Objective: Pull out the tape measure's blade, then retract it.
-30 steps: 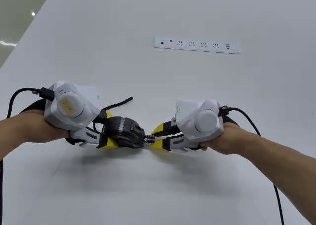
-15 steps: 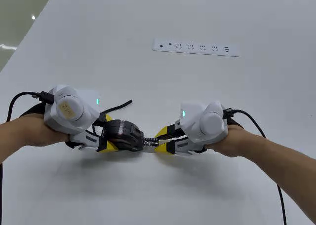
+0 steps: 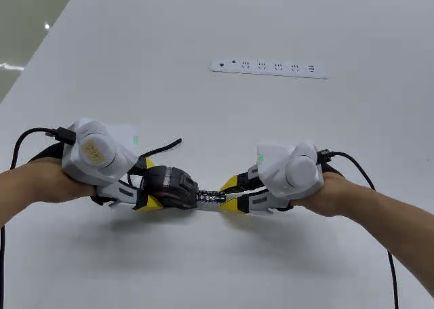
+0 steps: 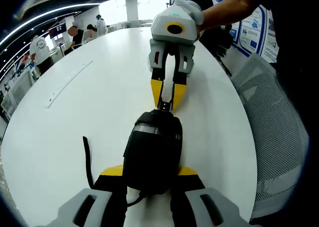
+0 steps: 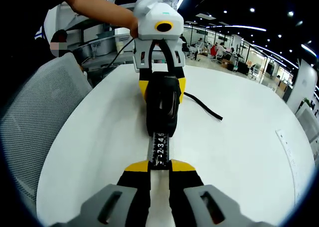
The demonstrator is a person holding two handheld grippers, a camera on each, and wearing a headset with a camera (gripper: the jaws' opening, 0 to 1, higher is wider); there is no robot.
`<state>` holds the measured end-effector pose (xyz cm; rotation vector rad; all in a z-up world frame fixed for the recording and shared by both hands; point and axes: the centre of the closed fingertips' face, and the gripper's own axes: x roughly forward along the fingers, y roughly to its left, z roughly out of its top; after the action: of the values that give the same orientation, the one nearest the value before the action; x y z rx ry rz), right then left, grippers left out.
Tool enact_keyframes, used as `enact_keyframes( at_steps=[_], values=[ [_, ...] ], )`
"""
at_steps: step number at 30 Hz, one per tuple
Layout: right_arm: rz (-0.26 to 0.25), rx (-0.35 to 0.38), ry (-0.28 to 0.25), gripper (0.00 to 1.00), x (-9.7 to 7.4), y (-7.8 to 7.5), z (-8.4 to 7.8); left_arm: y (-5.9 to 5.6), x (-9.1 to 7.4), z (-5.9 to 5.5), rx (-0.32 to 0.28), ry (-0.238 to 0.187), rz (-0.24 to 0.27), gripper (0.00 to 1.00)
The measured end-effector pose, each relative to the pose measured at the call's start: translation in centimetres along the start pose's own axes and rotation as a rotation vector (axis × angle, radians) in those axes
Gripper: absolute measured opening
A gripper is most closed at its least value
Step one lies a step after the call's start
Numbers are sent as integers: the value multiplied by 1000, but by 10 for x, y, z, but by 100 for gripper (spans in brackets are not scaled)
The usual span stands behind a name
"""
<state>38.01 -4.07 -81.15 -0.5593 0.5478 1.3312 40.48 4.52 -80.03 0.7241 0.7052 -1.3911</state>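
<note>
A black tape measure [image 3: 169,186] lies low over the white table, held at its case by my left gripper [image 3: 148,194]. In the left gripper view the case [image 4: 153,155] fills the space between the yellow-tipped jaws. My right gripper [image 3: 232,194] is shut on the end of the blade [image 3: 211,196], a short stretch of which is out of the case. The right gripper view shows printed numbers on the blade [image 5: 160,148] running from the case [image 5: 163,103] into my right gripper [image 5: 159,168]. A black wrist strap [image 3: 161,146] trails from the case.
A white power strip [image 3: 268,67] lies flat at the far middle of the table [image 3: 224,24]. Black cables [image 3: 27,137] run back from both grippers along the person's arms. A mesh chair [image 4: 279,137] stands beside the table edge.
My right gripper has moved to the right, away from the case, drawing a short length of blade out. The left gripper and case have stayed about where they were.
</note>
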Motion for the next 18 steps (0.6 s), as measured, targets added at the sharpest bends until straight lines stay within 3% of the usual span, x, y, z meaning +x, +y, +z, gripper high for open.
enact_keyframes(
  at_steps=[18],
  values=[
    [6,-7,8,11,-14,0,-13,0,1,1,-3,4,4,30]
  ],
)
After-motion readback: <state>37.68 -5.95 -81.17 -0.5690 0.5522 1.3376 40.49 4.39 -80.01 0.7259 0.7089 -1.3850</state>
